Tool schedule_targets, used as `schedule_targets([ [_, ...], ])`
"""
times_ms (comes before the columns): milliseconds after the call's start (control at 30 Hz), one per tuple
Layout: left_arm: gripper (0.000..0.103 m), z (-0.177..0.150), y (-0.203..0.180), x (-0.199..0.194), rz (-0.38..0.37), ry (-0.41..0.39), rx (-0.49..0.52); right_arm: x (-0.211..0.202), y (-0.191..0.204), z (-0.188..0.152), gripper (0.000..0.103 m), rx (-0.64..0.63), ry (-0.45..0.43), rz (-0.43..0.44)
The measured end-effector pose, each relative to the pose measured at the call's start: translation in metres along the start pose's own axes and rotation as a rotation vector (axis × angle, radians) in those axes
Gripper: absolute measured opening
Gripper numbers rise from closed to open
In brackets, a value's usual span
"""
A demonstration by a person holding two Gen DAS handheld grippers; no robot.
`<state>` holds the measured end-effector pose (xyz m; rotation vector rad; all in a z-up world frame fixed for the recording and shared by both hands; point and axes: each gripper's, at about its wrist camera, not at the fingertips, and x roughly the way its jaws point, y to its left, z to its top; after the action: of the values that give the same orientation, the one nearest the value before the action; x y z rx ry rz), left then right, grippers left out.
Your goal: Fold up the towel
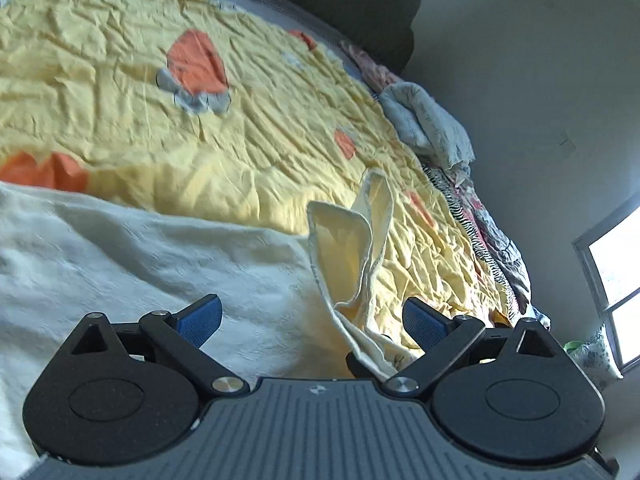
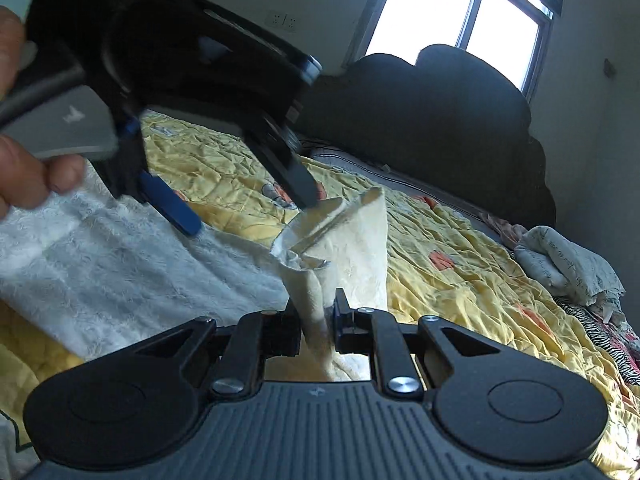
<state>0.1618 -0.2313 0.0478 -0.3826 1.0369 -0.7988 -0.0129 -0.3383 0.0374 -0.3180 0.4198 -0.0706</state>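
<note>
Towel [image 2: 120, 256]: one, white and textured, lying spread on the bed [image 1: 240, 128] over a yellow quilted cover with orange patches; one corner [image 2: 352, 240] gathered and standing up off the cover.

Right claw [image 2: 318, 320]: one, clenched on the bunched corner of the towel, cloth pinched between the two blue-padded fingers; probably holding the corner raised for carrying across the body of the towel as a fold.

Left claw [image 1: 312, 320]: one, released, jaws standing wide apart, hovering just beside the same raised corner; in the right wrist view, one finger tip sitting at the top edge of the lifted cloth, contact hard to confirm through blur. Seemingly positioned for taking a second hold or steadying the edge.

Hand [image 2: 24, 168]: one visible, gripping the left claw's handle, fingers lying against the near edge of the towel.

Bedding bundle [image 1: 428, 124]: one pale crumpled heap at the far side of the bed, well apart from the towel, next to patterned fabric along the edge.

Headboard [image 2: 440, 120]: one, dark, scalloped. Window [image 2: 460, 16]: one, bright, behind it.

Fold judged barely begun.
</note>
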Motion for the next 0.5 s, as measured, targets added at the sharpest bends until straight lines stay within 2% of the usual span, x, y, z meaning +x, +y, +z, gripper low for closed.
schedule_targets([
  [100,0.088,0.0,0.002,0.026,0.003,0.008,-0.073,-0.006,0.004,-0.003,0.014,-0.045,-0.009,-0.001],
  [167,0.06,0.006,-0.001,0.036,0.007,-0.003,-0.074,-0.007,0.006,-0.004,0.014,-0.057,0.003,0.007],
  [200,0.014,0.008,-0.003,0.04,0.027,0.006,-0.058,-0.007,0.006,-0.005,0.014,-0.061,0.005,0.006],
  [233,0.008,0.012,-0.003,0.045,0.055,0.019,-0.06,-0.007,0.007,-0.005,0.014,-0.063,0.01,0.006],
  [300,0.008,0.012,-0.006,0.044,0.081,-0.001,-0.032,-0.005,0.007,-0.004,0.015,-0.061,0.025,0.013],
  [433,0.008,0.003,-0.02,0.038,0.136,-0.052,0.109,-0.004,0.019,-0.004,0.017,-0.116,0.03,0.001],
  [500,0.008,-0.002,-0.023,0.028,0.144,-0.076,0.164,-0.008,0.027,-0.005,0.022,-0.133,0.026,0.01],
])
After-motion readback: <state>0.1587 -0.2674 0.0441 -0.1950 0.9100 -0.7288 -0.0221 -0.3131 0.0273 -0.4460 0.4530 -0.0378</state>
